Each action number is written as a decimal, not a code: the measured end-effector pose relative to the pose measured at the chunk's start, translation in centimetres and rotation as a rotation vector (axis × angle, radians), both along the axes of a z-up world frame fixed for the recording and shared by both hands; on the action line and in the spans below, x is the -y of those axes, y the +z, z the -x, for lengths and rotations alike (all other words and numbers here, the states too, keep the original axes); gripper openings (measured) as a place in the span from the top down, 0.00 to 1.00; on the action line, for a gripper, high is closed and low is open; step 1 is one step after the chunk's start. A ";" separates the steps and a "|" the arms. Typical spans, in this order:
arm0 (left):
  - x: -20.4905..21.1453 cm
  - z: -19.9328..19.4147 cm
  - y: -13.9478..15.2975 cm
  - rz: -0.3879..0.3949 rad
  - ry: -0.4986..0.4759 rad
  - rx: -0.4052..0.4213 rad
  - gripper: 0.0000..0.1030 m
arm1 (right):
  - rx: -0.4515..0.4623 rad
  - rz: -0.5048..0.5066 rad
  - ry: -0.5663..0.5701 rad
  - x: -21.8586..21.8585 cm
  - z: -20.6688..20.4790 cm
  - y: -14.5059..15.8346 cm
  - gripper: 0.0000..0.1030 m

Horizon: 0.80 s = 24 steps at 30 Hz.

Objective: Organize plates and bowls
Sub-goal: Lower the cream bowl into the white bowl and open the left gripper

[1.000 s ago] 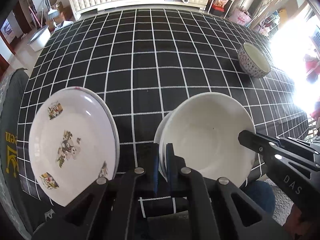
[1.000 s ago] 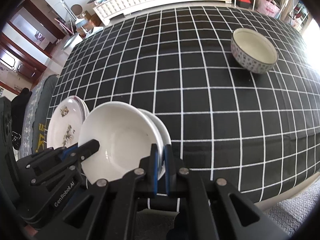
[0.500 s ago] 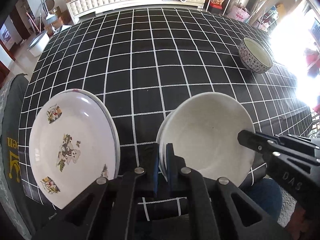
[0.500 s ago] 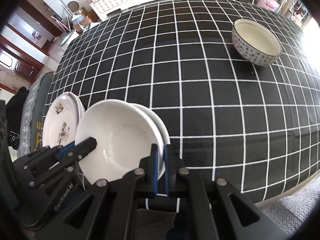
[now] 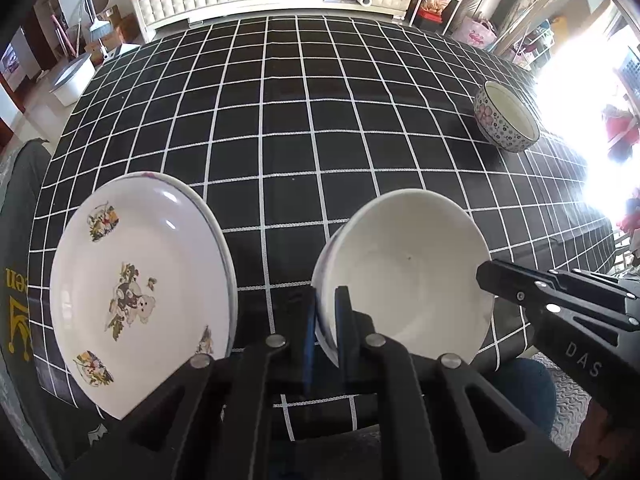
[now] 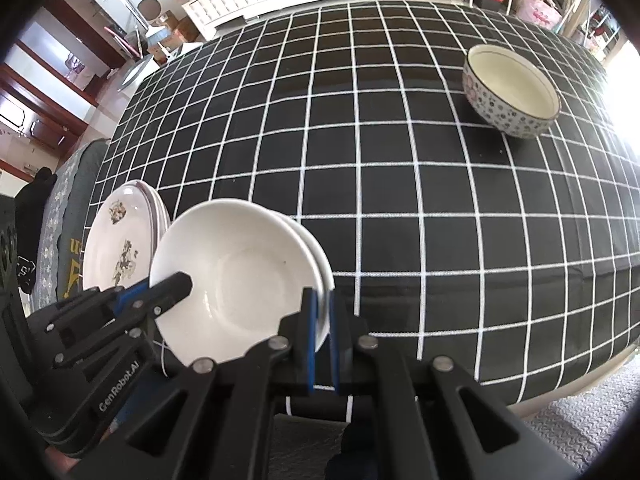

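Left gripper (image 5: 326, 320): clamped on the left rim of the stacked white bowls (image 5: 404, 280), the rim pinched between the blue pads.
Right gripper (image 6: 322, 320): clamped on the opposite rim; two grips likely share the weight and keep the stack from tipping.
Bowls' place: held at the near edge of the checked tablecloth (image 5: 288, 120).
Cartoon-print plates (image 5: 136, 292): stacked at the near left corner, apparently already sorted.
Flower-patterned bowl (image 6: 510, 90): deep, alone toward the far right edge.
Materials: glazed, glossy, slippery ceramic; matte cloth.
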State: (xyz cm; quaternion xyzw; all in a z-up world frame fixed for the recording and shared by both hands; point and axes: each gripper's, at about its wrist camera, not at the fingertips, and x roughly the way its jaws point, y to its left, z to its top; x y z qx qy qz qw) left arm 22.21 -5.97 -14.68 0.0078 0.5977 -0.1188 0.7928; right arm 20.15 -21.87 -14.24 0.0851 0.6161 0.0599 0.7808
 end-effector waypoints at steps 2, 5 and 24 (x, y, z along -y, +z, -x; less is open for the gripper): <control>-0.1 0.0 0.2 0.002 -0.003 0.016 0.92 | 0.010 0.018 0.007 -0.2 -0.1 0.1 0.92; -0.5 0.0 0.4 0.007 0.001 0.030 0.86 | 0.011 0.024 0.012 -0.3 -0.4 -0.1 0.92; 0.0 -0.2 2.3 -0.034 -0.030 0.056 0.58 | 0.009 0.032 0.017 0.6 -0.5 0.8 0.77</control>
